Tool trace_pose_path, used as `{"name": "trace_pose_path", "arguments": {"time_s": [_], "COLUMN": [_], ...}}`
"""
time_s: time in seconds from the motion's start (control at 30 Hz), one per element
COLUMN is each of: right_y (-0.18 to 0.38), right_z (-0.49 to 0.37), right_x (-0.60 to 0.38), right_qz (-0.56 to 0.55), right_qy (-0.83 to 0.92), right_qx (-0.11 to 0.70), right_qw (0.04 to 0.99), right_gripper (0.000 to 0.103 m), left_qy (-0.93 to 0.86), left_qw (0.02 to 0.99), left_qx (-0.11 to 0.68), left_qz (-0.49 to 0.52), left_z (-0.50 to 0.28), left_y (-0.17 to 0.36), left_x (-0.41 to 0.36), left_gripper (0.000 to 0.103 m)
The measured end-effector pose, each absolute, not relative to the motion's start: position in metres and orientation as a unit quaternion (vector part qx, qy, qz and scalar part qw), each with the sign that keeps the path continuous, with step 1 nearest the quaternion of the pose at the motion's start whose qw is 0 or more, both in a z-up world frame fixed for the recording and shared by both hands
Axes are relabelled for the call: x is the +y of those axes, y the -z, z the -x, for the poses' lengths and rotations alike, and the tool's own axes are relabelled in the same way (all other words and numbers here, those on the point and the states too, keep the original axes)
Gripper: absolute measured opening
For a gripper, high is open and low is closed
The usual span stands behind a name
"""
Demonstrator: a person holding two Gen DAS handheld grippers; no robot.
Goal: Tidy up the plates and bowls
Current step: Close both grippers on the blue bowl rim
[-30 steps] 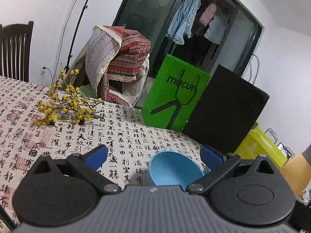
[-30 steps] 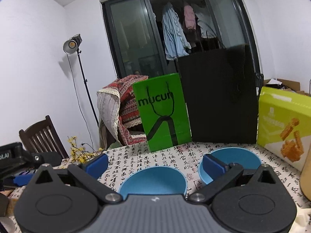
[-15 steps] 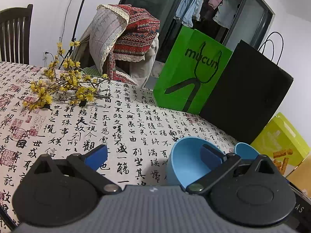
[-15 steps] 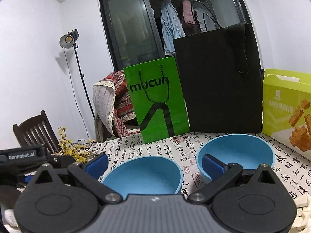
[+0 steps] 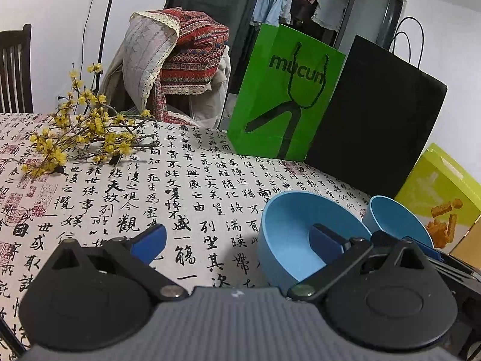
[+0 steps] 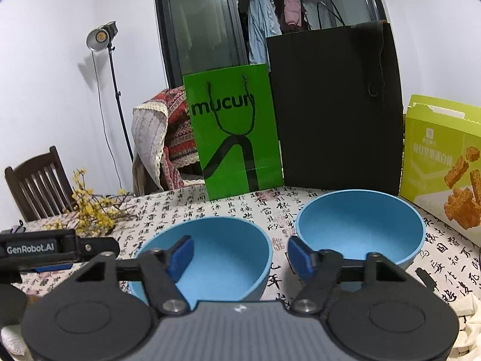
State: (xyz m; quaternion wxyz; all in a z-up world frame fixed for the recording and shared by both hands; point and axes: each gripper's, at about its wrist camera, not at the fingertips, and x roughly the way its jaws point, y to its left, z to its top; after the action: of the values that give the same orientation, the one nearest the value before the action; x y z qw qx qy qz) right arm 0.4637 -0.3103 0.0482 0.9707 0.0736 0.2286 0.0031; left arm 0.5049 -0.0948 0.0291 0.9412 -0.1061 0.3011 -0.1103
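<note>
**Two blue bowls on the table; each gripper straddling the near bowl's rim**

Landmark: the green paper bag [image 6: 234, 132] standing upright at the far side of the calligraphy-print tablecloth [image 5: 186, 186].

Near bowl [image 6: 216, 258]: upright on the cloth, in front of the green bag and toward the camera. Far bowl [image 6: 360, 225]: upright, to the right of the near bowl and in front of the black bag [image 6: 333, 105] that stands beside the green one. The two bowls sit close together; contact cannot be determined.

Right gripper [image 6: 240, 255]: jaws closing, roughly half apart. The left pad is inside the near bowl; the right pad is outside its right wall. The rim section lies between them, with no pad pressing on it.

Left gripper [image 5: 237, 240]: jaws spread wide. The right pad sits inside the near bowl [image 5: 297, 234]; the left pad hangs over bare cloth, well apart from the bowl's outer wall. Nothing is gripped.

Yellow flowering branches [image 5: 81, 126] lie on the cloth left of the green bag.
</note>
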Motion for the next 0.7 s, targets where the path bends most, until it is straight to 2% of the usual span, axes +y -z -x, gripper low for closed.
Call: {"name": "trace_pose_path", "arguments": {"time_s": [0.07,0.17,0.3,0.37,0.47,0.63,0.7], "right_y": [-0.048,-0.046,-0.042,-0.039,-0.038,-0.036,-0.034], "right_z": [-0.465,-0.467,-0.47,-0.472,-0.474,-0.476,-0.477], "right_x": [-0.311,-0.311,-0.312,-0.311,-0.311,-0.311,-0.312], "right_qz": [-0.073,-0.073,-0.075,-0.075,-0.075,-0.075,-0.078], "right_qy": [-0.003,-0.001,0.004,0.004,0.007,0.017,0.024], "right_qx": [0.234,0.241,0.253,0.26,0.266,0.27,0.274], "right_qw": [0.97,0.968,0.965,0.963,0.961,0.96,0.958], "right_gripper": [0.053,0.048,0.043,0.037,0.034,0.029,0.027], "left_qy": [0.114,0.119,0.129,0.133,0.133,0.145,0.148], "left_qw": [0.941,0.94,0.937,0.936,0.938,0.936,0.935], "left_qx": [0.302,0.303,0.308,0.311,0.308,0.311,0.315], "left_qz": [0.106,0.101,0.098,0.096,0.089,0.079,0.076], "left_z": [-0.506,-0.509,-0.513,-0.515,-0.515,-0.516,-0.517], "left_y": [-0.027,-0.023,-0.018,-0.015,-0.013,-0.009,-0.007], "left_x": [-0.095,-0.098,-0.102,-0.103,-0.106,-0.112,-0.113], "left_gripper": [0.103,0.101,0.088,0.084,0.081,0.07,0.062]}}
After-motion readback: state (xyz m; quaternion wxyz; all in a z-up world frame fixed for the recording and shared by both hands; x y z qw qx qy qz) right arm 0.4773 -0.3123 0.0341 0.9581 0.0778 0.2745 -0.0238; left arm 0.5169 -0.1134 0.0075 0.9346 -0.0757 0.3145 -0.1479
